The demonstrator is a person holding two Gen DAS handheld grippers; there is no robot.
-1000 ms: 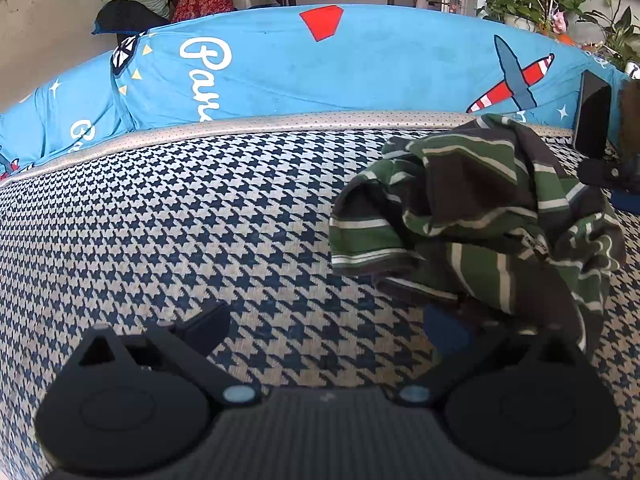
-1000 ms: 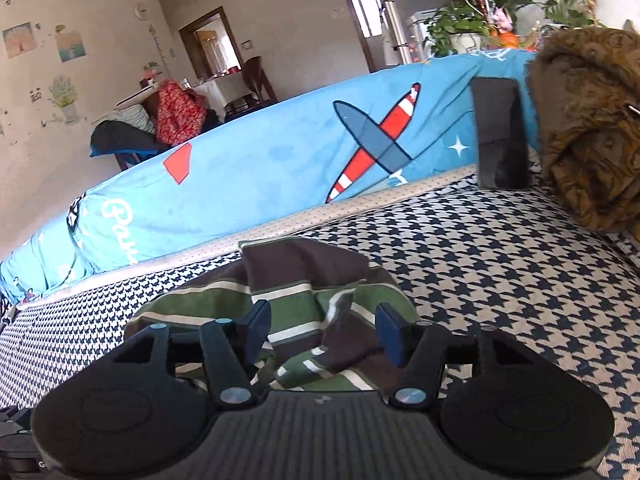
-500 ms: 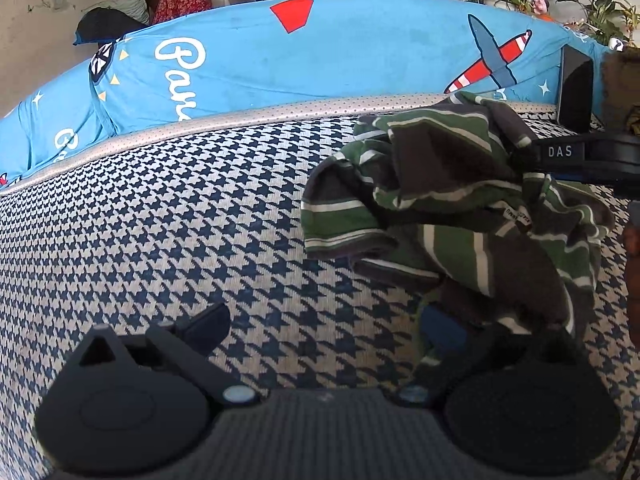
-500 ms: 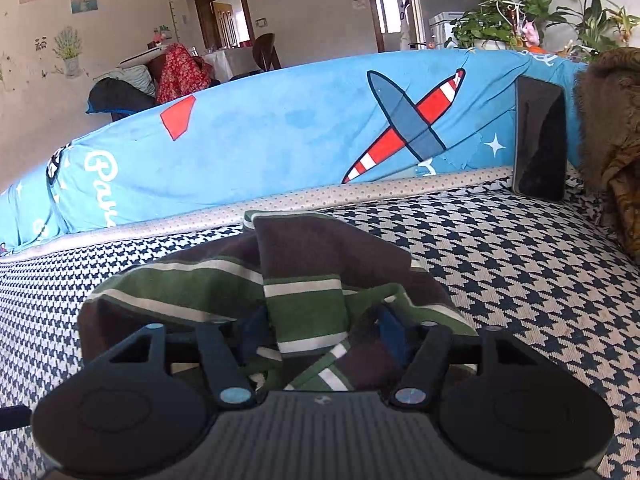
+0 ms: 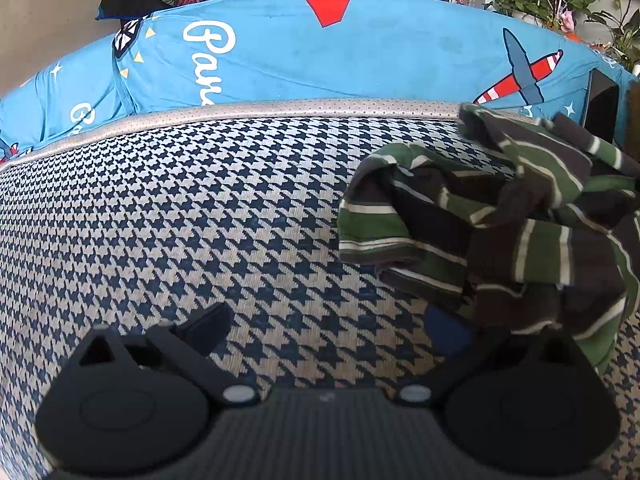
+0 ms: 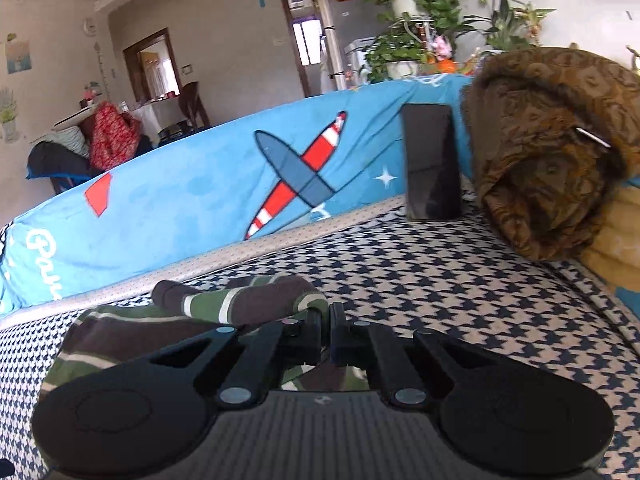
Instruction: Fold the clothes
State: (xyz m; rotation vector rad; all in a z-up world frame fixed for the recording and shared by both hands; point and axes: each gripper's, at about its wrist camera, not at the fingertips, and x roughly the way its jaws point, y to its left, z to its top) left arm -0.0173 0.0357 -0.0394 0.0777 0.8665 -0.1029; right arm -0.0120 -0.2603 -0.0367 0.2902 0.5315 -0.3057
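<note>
Left gripper [image 5: 326, 330] jaws spread wide; right gripper [image 6: 325, 334] jaws pinched together.

A houndstooth mattress [image 6: 440, 272] fills the lower frame, backed by a blue airplane-print cover [image 6: 200, 200] across the middle. Beige walls [image 6: 232, 20], a doorway [image 6: 150, 66] at upper left and potted plants [image 6: 416, 4] at upper right stand behind in daylight.
</note>
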